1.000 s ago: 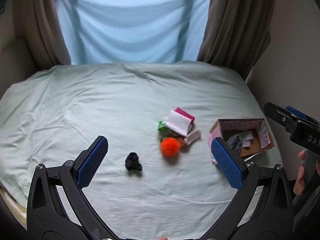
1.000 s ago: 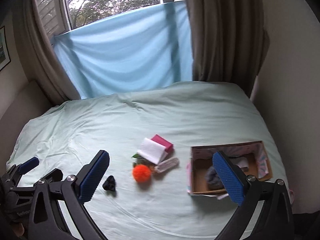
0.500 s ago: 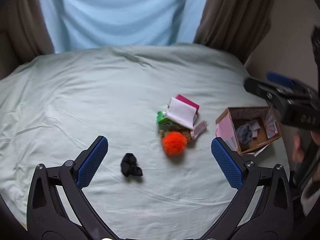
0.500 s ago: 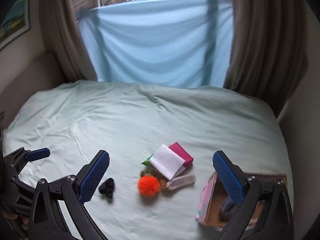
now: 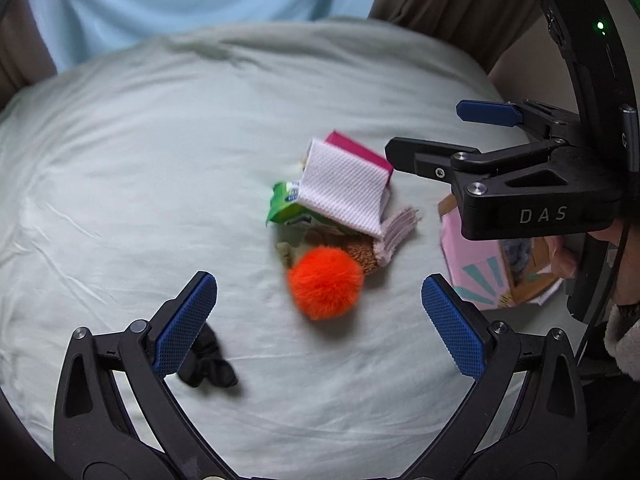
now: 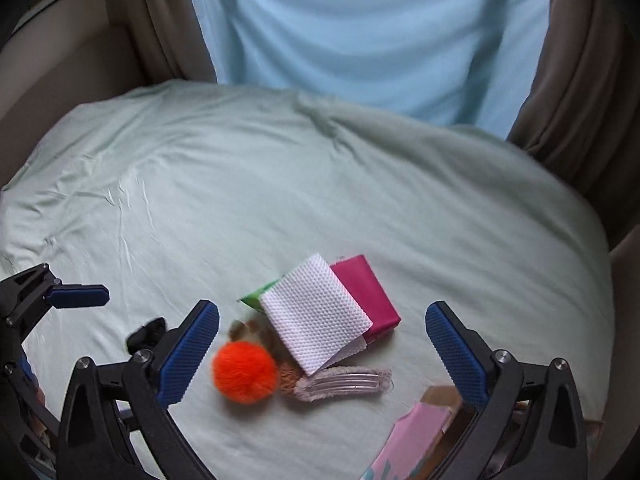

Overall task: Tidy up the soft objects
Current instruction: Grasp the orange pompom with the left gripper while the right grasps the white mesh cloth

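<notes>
While both grippers gape empty, the orange pompom (image 6: 244,371) lies lower centre, just beside the right gripper (image 6: 322,354)'s left finger.

I see soft, dim daylight from twelve o'clock, faint shadows, slight motion blur throughout, and fisheye bending with dark corners.

Both grippers, left gripper (image 5: 320,320) and right gripper (image 6: 322,350), are black with blue bumpy pads (image 5: 185,325), silver screws and white letters "DAS".
</notes>
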`<state>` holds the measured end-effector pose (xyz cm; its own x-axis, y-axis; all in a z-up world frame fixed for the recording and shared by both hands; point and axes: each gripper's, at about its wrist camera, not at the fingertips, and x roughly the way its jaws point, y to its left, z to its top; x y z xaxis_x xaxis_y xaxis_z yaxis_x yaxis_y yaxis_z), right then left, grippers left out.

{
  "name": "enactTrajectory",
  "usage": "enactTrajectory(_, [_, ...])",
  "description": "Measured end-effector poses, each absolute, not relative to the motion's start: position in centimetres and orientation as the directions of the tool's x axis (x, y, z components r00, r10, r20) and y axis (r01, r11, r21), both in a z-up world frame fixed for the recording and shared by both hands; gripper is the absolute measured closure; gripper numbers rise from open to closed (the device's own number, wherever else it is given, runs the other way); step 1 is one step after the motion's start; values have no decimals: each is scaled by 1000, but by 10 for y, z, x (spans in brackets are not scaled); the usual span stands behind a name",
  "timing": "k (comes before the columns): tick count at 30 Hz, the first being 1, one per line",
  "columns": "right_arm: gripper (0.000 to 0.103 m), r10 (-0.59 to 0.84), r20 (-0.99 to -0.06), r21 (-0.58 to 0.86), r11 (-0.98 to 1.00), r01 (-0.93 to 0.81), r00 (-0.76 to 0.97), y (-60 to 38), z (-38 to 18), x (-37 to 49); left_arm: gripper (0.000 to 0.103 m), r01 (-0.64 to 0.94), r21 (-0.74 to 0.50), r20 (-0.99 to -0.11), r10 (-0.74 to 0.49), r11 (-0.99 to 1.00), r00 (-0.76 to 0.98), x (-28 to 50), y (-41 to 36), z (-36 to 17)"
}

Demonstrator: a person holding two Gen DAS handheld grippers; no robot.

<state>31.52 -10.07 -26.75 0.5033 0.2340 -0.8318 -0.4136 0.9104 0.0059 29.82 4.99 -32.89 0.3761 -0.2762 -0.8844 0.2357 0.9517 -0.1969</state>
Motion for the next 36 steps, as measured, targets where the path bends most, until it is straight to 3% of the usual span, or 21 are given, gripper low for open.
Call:
enactTrajectory(11, [0,234,-896,20,871,-490,378,-92,-349,362,9,117,-273,-926,-294,955,239,334,41,-421])
enactTrajectory(14, [8,231,-911,29,862,-507,340,-87,-367,370,14,93,-289,-930,-303,953,208,340,37,-440])
enactTrajectory(16, [16,216,-923,26,860,-509,319,-84,-379,375,28,77,-301,-934,-310,951,180,344,35,-453])
enactTrajectory(20, [21,239,-926,62,860,-506,293,-80,-391,376,42,37,-334,-932,-336,942,137,346,34,-472])
enactTrajectory(22, [33,254,-921,66,849,-524,295,-79,-393,372,52,33,-334,-935,-336,942,113,344,30,-479])
enactTrajectory(27, [70,291,-917,91,817,-569,272,-69,-393,362,65,42,-321,-941,-324,946,101,339,27,-485])
enactTrajectory(36, [83,330,-899,124,823,-554,288,-69,-379,353,68,37,-330,-931,-332,943,153,333,40,-471])
